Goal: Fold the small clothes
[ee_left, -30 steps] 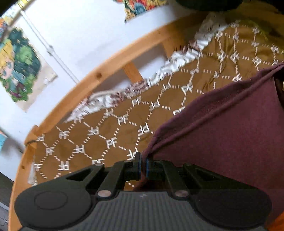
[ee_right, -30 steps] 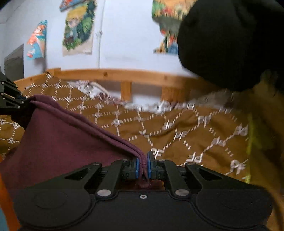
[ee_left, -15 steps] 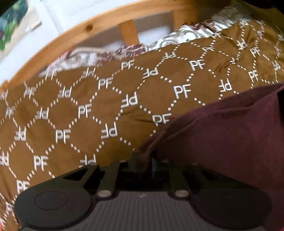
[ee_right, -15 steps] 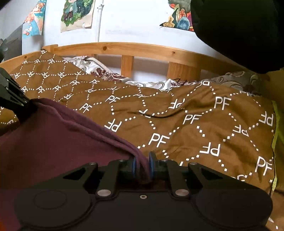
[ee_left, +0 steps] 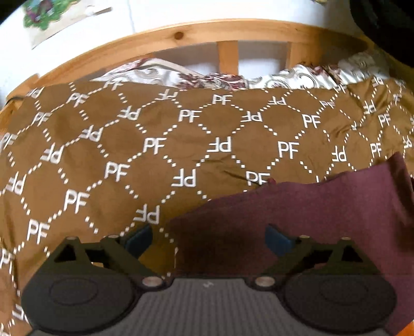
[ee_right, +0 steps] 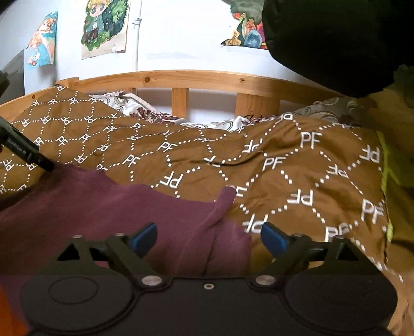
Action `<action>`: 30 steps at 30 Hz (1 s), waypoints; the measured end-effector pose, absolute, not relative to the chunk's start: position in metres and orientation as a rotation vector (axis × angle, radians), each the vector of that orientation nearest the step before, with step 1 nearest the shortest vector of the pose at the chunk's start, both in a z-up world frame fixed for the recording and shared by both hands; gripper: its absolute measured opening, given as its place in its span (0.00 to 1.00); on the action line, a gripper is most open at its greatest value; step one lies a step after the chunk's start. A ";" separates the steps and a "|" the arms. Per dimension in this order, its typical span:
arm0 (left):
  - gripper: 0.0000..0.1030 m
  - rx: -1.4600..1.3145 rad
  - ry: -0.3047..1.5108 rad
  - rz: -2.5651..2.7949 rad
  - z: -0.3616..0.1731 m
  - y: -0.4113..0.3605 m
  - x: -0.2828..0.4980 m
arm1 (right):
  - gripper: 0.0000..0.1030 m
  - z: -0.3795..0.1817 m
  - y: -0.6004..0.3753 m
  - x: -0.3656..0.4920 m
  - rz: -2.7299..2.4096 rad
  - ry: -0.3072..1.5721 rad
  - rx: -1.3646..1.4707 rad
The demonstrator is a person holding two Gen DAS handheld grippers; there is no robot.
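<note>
The left tool [ee_left: 208, 239] stands with its jaws spread wide, having just been opening; the corner of the maroon garment [ee_left: 297, 227] lies loose between and under its blue pads [ee_left: 138, 239], which do not press on it. The right tool [ee_right: 208, 239] has likewise just been opening and its jaws are wide apart, with a puckered fold of the same garment [ee_right: 145, 206] lying free between them, one small peak of cloth sticking up just ahead.

There is no container in either view. The garment rests flat on the bed's brown quilt [ee_left: 160, 160], printed with white "PF" letters in a dotted diamond grid. Beyond the quilt, farther ahead of both tools, a floral pillow or sheet [ee_left: 186, 76] shows against the wooden bed frame [ee_left: 181, 36], and behind that is a white wall.

The right wrist view alone shows the left tool's black finger [ee_right: 24, 151] at the garment's far left edge, cartoon posters [ee_right: 104, 25] on the wall, a large black shape [ee_right: 336, 38] at upper right and a yellow-green strip of cloth [ee_right: 388, 170] at the quilt's right edge. The left wrist view shows the garment's straight far edge and only part of one poster [ee_left: 44, 15].
</note>
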State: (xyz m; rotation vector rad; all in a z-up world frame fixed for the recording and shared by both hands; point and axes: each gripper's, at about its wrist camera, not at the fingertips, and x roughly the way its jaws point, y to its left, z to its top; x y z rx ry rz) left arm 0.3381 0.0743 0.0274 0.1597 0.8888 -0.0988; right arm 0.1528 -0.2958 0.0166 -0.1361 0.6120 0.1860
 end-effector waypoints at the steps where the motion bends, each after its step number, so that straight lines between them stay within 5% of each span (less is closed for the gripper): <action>1: 0.94 0.146 0.887 -0.096 0.027 0.078 0.334 | 0.95 0.017 -0.295 0.143 0.183 0.606 -0.134; 22: 0.99 0.055 0.925 -0.149 0.008 0.113 0.224 | 0.99 0.000 -0.297 0.085 0.195 0.534 -0.027; 24: 0.97 0.053 0.918 -0.163 0.007 0.112 0.222 | 0.96 -0.001 -0.295 0.085 0.190 0.515 -0.034; 30: 0.81 0.010 0.908 -0.219 0.014 0.114 0.223 | 0.64 -0.003 -0.292 0.098 0.171 0.519 -0.019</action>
